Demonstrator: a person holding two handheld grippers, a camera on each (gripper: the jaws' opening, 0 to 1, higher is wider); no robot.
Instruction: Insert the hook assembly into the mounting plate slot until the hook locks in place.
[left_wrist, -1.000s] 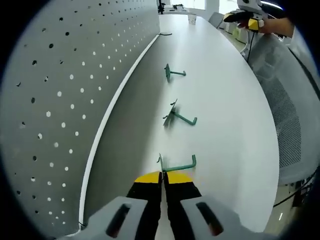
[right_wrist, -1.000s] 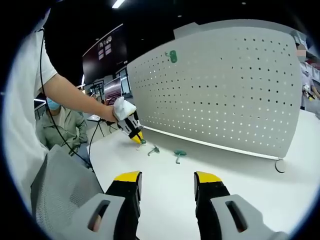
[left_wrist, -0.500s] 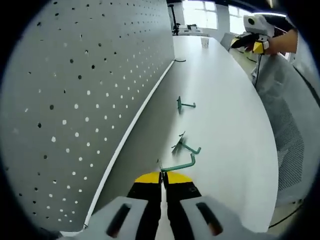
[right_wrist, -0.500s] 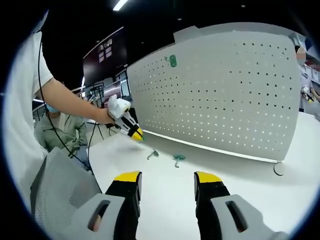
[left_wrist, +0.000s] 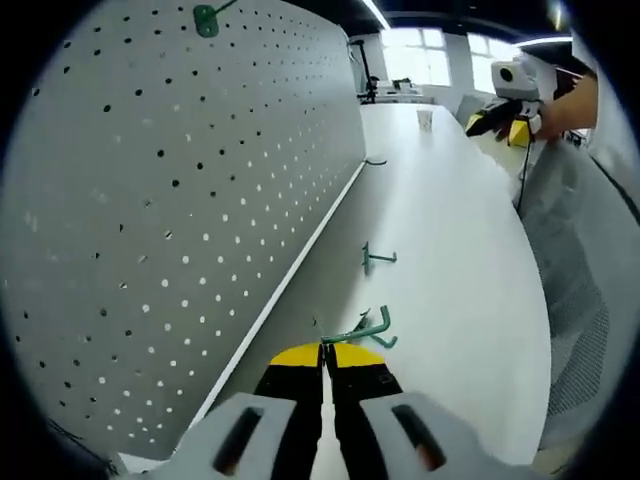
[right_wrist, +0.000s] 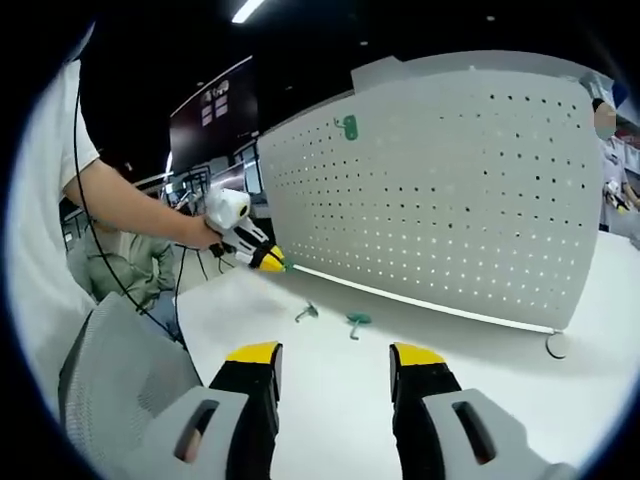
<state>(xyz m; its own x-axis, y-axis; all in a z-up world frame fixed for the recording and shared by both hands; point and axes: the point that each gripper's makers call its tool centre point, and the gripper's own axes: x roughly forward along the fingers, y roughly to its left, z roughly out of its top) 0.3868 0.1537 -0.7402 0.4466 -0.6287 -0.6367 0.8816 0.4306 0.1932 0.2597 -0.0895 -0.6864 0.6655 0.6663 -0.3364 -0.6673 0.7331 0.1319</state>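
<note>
Left gripper view had the left gripper (left_wrist: 326, 352) with its yellow-tipped jaws pinched together on a green hook (left_wrist: 362, 333), lifted off the table (left_wrist: 450, 260); the hook's thin wire shank ran out from the tips toward the right and ended in an upturned tip, with its flat mounting end near the jaws; the pegboard (left_wrist: 150, 200) rose to the left of the jaws as a tall, pale grey, matt panel punched with rows of small round holes, its face nearly parallel to the line of the jaws; so the coming move, as I judged it, called for swinging the held hook leftward so its mounting end faced a hole, its long axis roughly square to the panel; the left gripper was plainly the nearer to the board; two more green hooks lay on the white, smooth table beyond, one (left_wrist: 376, 258) farther off and one (left_wrist: 385, 340) just past the held one, partly hidden by it; a fourth hook (left_wrist: 206, 18) already hung high on the board; right gripper view showed the right gripper (right_wrist: 330, 358) with jaws wide apart and empty, well back from the board (right_wrist: 450, 200), looking across the table (right_wrist: 400, 380) at the left gripper (right_wrist: 268, 260) close by the board's lower edge, the two spare hooks (right_wrist: 307, 313) (right_wrist: 357, 321) on the table and the mounted hook (right_wrist: 348, 127); a grey mesh chair back (right_wrist: 120, 370) stood at the left
</note>
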